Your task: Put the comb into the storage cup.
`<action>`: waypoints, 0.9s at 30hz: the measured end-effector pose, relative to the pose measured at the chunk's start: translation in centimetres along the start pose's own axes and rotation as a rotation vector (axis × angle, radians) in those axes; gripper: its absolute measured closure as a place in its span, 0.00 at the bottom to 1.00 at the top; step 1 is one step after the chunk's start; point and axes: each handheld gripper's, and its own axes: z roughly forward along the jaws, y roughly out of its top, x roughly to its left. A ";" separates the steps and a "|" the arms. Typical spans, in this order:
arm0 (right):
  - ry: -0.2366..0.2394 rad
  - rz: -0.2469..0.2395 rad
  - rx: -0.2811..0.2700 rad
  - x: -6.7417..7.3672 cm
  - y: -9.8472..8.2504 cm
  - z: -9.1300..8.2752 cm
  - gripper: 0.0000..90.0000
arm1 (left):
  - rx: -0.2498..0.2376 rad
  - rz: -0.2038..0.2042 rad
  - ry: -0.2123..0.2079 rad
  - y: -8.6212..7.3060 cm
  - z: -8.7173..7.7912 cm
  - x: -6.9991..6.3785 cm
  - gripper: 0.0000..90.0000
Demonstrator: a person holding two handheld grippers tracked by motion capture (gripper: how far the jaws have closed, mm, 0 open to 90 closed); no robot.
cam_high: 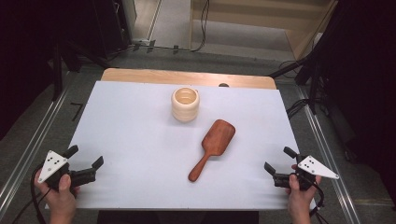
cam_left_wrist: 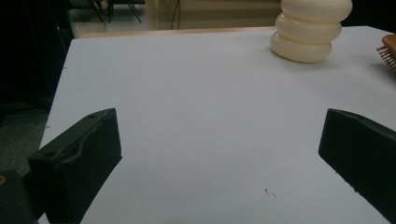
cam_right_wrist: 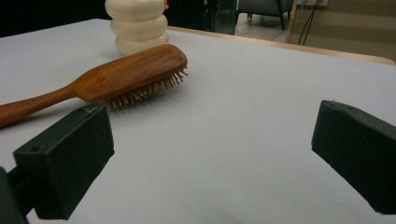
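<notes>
A wooden hairbrush [cam_high: 212, 147] lies bristles down near the middle of the white table [cam_high: 140, 140], its handle towards the front; the right gripper view has the hairbrush [cam_right_wrist: 116, 77] at upper left. A cream ribbed cup [cam_high: 185, 104] stands upright behind it, and the same cup [cam_left_wrist: 310, 30] is at the top right of the left gripper view. My left gripper [cam_high: 85, 158] is open at the front left corner, nothing between its jaws. My right gripper [cam_high: 279, 160] is open at the front right edge, well apart from the brush.
The table's wooden back edge [cam_high: 187, 77] borders a grey floor with cables. Metal rails [cam_high: 28, 154] run along both sides of the table. Dark stands and equipment sit at the far left and right.
</notes>
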 end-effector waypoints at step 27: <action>0.177 -0.106 0.109 5.9 5.8 2.1 0.96 | -0.019 -0.016 -0.028 -0.1 -0.2 0.2 0.00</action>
